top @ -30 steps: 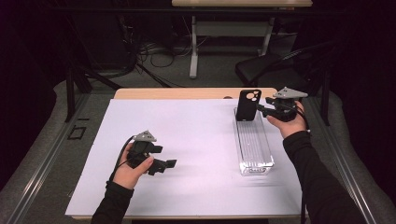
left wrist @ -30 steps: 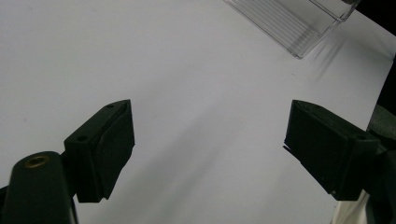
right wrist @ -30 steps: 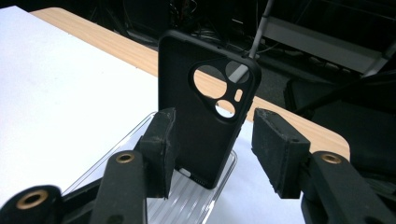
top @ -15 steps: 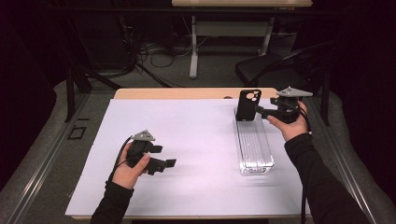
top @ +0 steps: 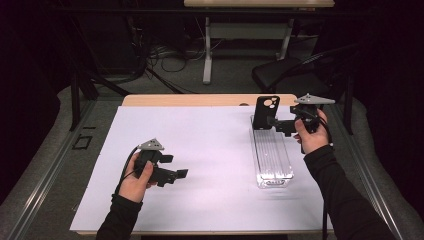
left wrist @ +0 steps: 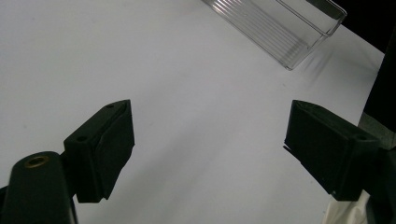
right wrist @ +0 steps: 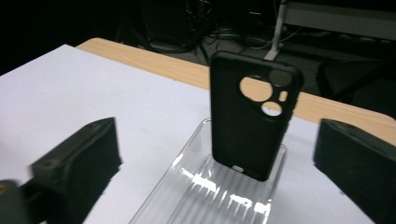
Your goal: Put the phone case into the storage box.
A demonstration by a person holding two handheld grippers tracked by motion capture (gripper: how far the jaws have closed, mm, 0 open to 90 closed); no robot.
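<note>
High view: a person's two hands work over a white sheet point(top: 210, 150) on a wooden table point(top: 200, 100), the left gripper point(top: 181, 173) at about 8 o'clock and the right gripper point(top: 272, 120) at about 2 o'clock. A black phone case point(top: 264, 112) stands upright at the far end of a clear plastic tray point(top: 272, 160), whose long axis runs from 12 to 6 o'clock; the case's camera cutouts are at its top and face the person. The right gripper's jaws point toward 9 o'clock and reach up to the case's right edge; from here it cannot be told whether they touch it. The left gripper lies well apart from the tray, jaws pointing toward 3 o'clock. Beyond the table a dark chair point(top: 295, 75) and cables on the floor point(top: 160, 55) are visible. Left gripper view: the left gripper point(left wrist: 208, 144) has its jaws spread wide over bare white sheet point(left wrist: 187, 70), with nothing between them; the near end of the clear tray point(left wrist: 289, 28) lies at 1 o'clock, well apart. Right gripper view: the right gripper point(right wrist: 217, 163) also has its jaws spread wide, and the phone case point(right wrist: 250, 116) stands between and just beyond them, apart from both, long axis vertical, its foot set in the ribbed tray point(right wrist: 187, 196).
</note>
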